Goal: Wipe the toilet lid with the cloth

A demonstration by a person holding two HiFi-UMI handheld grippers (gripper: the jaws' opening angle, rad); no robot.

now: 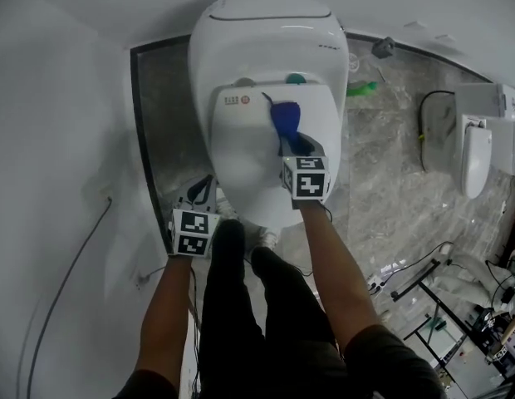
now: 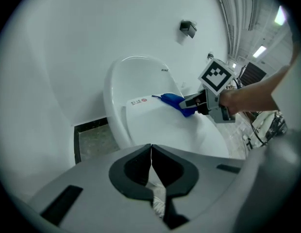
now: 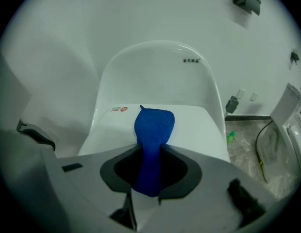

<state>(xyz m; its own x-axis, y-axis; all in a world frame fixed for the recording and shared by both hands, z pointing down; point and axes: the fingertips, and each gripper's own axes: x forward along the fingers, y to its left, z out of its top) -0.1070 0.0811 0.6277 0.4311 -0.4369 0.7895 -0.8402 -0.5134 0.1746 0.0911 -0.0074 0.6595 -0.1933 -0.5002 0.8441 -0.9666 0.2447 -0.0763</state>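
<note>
The white toilet lid [image 1: 249, 160] is down, with a small red and white sticker near its back left. A blue cloth [image 1: 286, 119] lies spread on the lid's back right part, and my right gripper [image 1: 289, 144] is shut on its near end; the cloth [image 3: 153, 130] runs out between the jaws onto the lid [image 3: 194, 127]. My left gripper [image 1: 203, 191] hangs shut and empty beside the bowl's front left, off the lid. From the left gripper [image 2: 151, 152] view the cloth [image 2: 177, 102] and right gripper [image 2: 195, 101] show over the lid [image 2: 165, 125].
The toilet tank [image 1: 270, 32] stands against the white wall. A green object [image 1: 363, 88] lies on the marble floor at right, next to a white appliance [image 1: 478, 144] with a cable. Cables and a rack [image 1: 440, 298] sit at lower right. My legs [image 1: 241, 289] stand before the bowl.
</note>
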